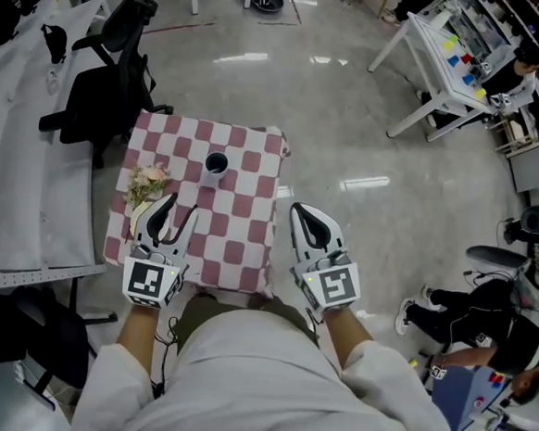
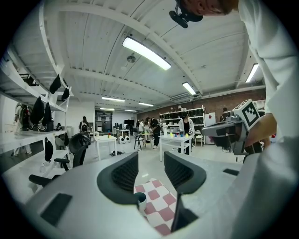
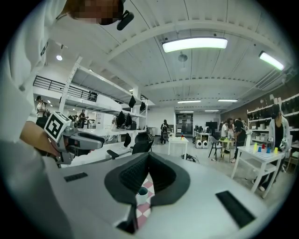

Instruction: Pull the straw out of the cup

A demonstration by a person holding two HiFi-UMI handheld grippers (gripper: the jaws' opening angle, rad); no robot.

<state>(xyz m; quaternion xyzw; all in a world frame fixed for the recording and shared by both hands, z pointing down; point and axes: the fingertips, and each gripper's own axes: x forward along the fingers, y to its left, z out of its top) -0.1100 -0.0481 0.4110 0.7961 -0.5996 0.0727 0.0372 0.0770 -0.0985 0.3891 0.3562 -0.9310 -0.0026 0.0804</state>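
A white cup (image 1: 216,166) with a dark inside stands near the far middle of the small table with the pink-and-white checked cloth (image 1: 240,235). I can make out no straw in it. My left gripper (image 1: 181,207) hovers over the table's near left, short of the cup, jaws open and empty. In the left gripper view the cup (image 2: 141,200) shows low between the spread fingers of the left gripper (image 2: 151,165). My right gripper (image 1: 301,214) is shut on nothing, just off the table's right edge. Its closed jaws (image 3: 147,158) meet above the cup (image 3: 142,192).
A bunch of pale pink flowers (image 1: 147,184) lies on the table's left side, close to the left gripper. A black office chair (image 1: 109,76) and a long white bench (image 1: 14,162) stand to the left. A white worktable (image 1: 438,74) and people are at the right.
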